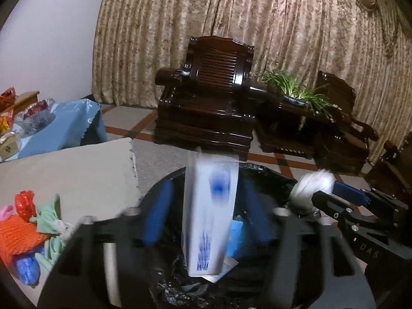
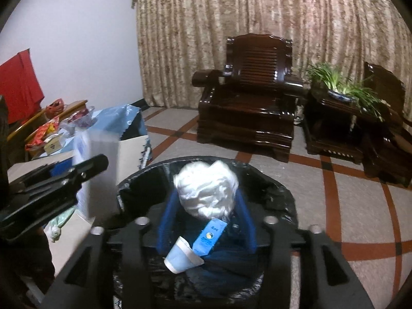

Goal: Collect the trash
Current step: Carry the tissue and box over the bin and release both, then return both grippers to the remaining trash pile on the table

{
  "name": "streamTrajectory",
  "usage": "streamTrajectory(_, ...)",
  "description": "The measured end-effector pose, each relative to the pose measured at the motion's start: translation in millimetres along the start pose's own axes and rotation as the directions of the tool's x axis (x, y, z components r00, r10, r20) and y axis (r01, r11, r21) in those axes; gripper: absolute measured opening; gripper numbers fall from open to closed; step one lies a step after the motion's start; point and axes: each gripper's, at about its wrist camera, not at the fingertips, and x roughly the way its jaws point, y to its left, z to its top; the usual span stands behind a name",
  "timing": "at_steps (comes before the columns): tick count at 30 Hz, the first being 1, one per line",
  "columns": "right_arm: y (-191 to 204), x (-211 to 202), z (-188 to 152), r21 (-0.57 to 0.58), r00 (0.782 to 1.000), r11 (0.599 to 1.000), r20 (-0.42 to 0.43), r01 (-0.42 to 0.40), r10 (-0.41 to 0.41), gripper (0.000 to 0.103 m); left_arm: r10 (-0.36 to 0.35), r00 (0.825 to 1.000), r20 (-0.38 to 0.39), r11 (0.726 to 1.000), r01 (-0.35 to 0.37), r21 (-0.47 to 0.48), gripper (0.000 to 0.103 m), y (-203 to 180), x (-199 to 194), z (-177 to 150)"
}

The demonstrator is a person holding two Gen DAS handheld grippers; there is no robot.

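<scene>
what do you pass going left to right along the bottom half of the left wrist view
orange net → green bag → white and blue carton over the black-lined bin → white wad → right tool

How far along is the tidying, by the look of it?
Done: a paper cup and a blue carton lie in the black-lined bin. In hand: a white carton between the left jaws, not gripped, and a white crumpled wad between the right jaws, both over the bin. Left: an orange net and a green bag on the table.
</scene>
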Motion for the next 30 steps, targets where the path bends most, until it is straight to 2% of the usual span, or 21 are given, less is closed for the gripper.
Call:
streamTrajectory(2,-4,0,-1,0.016,1.0,1.0,0.007,0.006,-0.006,0.068,0.016,1.0,0.008,1.0,-0.016,0.011,0.067,4,-4,-3)
streamTrajectory(3,-5,-2,-1,0.022,1.0,1.0,0.016,0.004,-0.004,0.071,0.028,1.0,0.011,1.0,-0.028,0.013,0.07,6,-6,-3)
streamTrajectory(5,-3,-5,-1,0.026,0.999,1.0,0.032,0.002,-0.003,0.092,0.056,0.998,0.023,0.998,-0.057,0.01,0.076,15,-14,-5)
streamTrajectory(7,2,-7,-1,0.025,0.999,1.0,0.043,-0.006,0.005,0.097,0.091,0.995,0.033,0.996,-0.092,0.001,0.084,28,-25,-8)
streamTrajectory(10,15,-4,0,0.012,0.999,0.999,0.03,-0.033,0.032,0.097,0.154,0.987,0.042,0.988,-0.153,-0.025,0.09,50,-44,-16)
streamTrajectory(17,66,6,-5,-0.03,0.993,0.992,-0.001,-0.121,0.121,0.097,0.275,0.961,0.031,0.959,-0.271,-0.088,0.093,102,-88,-28)
streamTrajectory(24,127,11,-10,-0.105,0.975,0.969,-0.022,-0.222,0.221,0.097,0.393,0.92,-0.001,0.91,-0.389,-0.142,0.093,151,-126,-42)
streamTrajectory(30,172,13,-10,-0.164,0.954,0.94,-0.042,-0.299,0.296,0.097,0.458,0.889,-0.016,0.872,-0.452,-0.187,0.093,180,-151,-51)
